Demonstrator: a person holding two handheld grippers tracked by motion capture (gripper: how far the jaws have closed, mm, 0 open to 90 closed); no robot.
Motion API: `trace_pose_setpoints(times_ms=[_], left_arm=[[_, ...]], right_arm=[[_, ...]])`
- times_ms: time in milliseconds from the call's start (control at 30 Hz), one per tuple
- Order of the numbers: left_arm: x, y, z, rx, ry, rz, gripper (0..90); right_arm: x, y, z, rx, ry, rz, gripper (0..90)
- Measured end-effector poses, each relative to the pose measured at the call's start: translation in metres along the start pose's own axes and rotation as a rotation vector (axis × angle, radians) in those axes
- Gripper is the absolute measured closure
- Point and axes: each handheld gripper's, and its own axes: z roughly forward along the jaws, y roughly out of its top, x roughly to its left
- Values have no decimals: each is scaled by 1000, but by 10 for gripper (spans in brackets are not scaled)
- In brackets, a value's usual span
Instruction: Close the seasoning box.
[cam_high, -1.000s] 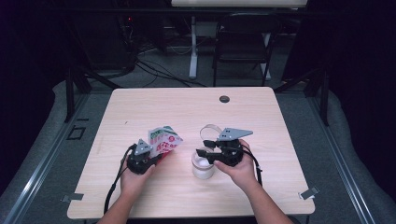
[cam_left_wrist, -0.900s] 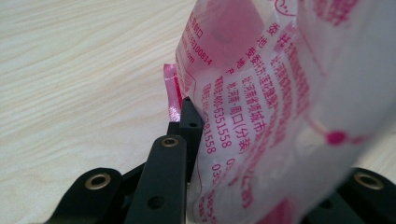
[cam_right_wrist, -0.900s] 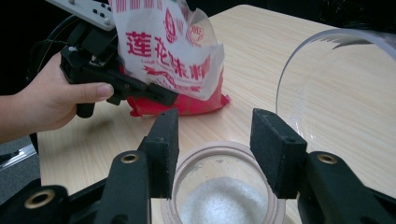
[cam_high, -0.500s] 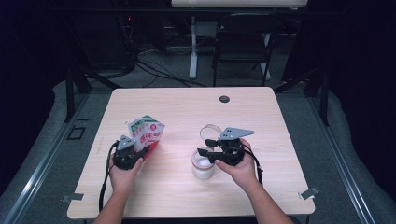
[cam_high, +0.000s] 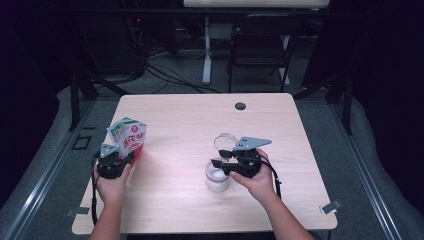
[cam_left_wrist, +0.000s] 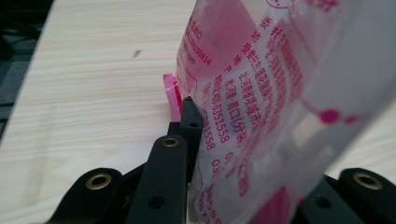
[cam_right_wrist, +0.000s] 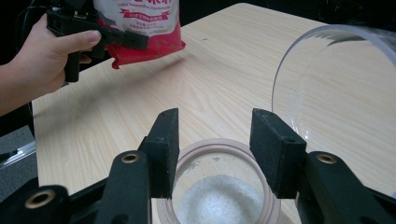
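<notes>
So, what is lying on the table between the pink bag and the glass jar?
Nothing: in the high view, bare table separates the pink bag from the glass jar.

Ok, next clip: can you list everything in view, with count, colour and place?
bag: 1, pink and white, printed, at the table's left edge, clamped in the left gripper.
jar: 1, clear, white grains inside, front centre, between the right gripper's jaws.
lid: 1, clear, just behind the jar.
table: 1, light wood, with a dark grommet at the back.
chair: 1, dark, behind the table.
left gripper: black, shut on the bag.
right gripper: black, at the jar's rim.
</notes>
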Motion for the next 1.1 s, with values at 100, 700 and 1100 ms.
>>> trace_pose_setpoints(times_ms=[100, 700, 1100], left_arm=[[6, -1, -1, 2, 44, -9, 788], [15, -4, 4, 76, 163, 10, 776], [11, -4, 0, 56, 188, 16, 622]], right_arm=[[0, 0, 1, 2, 4, 1, 525], [0, -1, 1, 2, 1, -3, 518], [0, -1, 1, 5, 2, -7, 513]])
